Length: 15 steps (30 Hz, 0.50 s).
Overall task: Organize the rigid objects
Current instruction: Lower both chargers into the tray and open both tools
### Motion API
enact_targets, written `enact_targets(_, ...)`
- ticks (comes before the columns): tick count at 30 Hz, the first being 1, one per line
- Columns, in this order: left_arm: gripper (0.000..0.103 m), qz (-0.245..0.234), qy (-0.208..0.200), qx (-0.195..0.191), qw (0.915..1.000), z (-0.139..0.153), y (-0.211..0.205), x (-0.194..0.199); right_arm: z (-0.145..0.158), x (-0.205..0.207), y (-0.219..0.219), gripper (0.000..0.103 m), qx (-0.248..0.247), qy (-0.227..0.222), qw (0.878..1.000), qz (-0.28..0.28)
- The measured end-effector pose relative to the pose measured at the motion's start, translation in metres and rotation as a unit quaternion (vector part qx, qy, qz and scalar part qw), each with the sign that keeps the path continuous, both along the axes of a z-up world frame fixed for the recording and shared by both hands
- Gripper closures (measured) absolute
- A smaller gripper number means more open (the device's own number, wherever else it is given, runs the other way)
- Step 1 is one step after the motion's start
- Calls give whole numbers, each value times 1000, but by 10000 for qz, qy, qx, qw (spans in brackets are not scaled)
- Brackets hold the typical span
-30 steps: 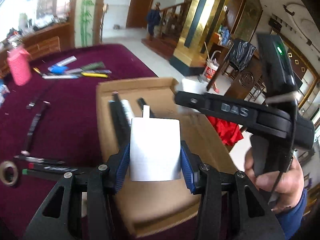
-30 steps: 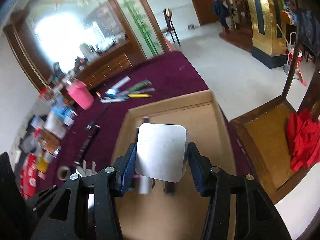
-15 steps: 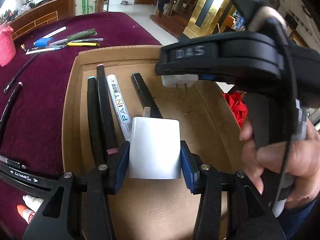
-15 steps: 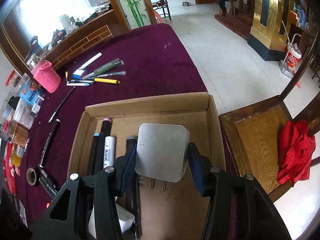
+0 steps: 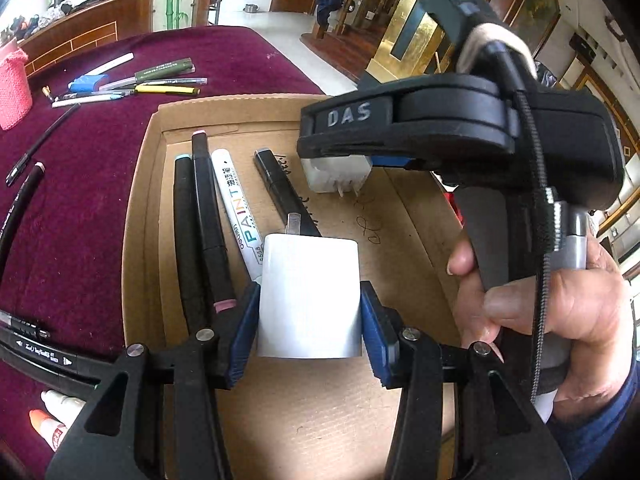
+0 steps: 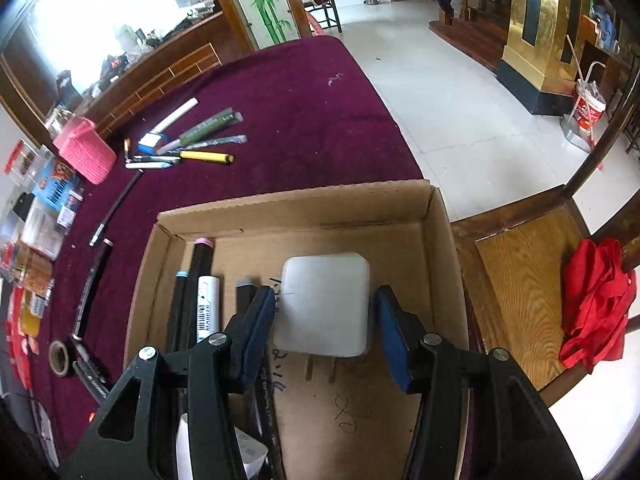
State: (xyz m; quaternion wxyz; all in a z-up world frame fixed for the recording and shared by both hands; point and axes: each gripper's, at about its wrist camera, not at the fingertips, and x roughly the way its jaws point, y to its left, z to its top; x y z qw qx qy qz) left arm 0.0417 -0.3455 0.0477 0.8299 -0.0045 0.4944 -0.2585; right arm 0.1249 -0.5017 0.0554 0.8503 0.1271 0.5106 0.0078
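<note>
A shallow cardboard box (image 5: 144,216) (image 6: 436,240) lies on the purple table and holds several markers (image 5: 200,220) (image 6: 208,308). My left gripper (image 5: 310,312) is shut on a white charger block (image 5: 308,296) low over the box. My right gripper (image 6: 324,320) stands open around a second white charger (image 6: 324,304) that rests on the box floor, prongs toward me; its pads stand apart from the charger's sides. The right gripper also shows in the left wrist view (image 5: 340,160), over that charger (image 5: 336,176).
Loose pens (image 6: 192,144) and a pink holder (image 6: 86,152) lie on the far table. Markers (image 5: 32,344), a tape roll (image 6: 60,358) and packets (image 6: 36,216) crowd the left. A wooden chair (image 6: 524,272) with red cloth (image 6: 596,304) stands right of the box.
Both grippers came down into the box. The right gripper set its charger on the box floor and opened. The left gripper still holds its charger.
</note>
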Motion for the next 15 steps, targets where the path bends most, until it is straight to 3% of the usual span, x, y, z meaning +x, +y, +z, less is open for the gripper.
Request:
enact_targets(4, 54, 11, -49, -86, 10000, 6, 4, 0, 6, -5, -1, 56, -11, -20, 10000, -34)
enact_targets(8, 43, -34, -238, -153, 9996, 21, 10, -9, 18, -17, 3, 56, 117, -217, 9997, -94)
enact_targets(15, 43, -11, -300, -386, 9988, 34, 38, -19, 45, -50, 28, 56, 448, -697, 9966, 5)
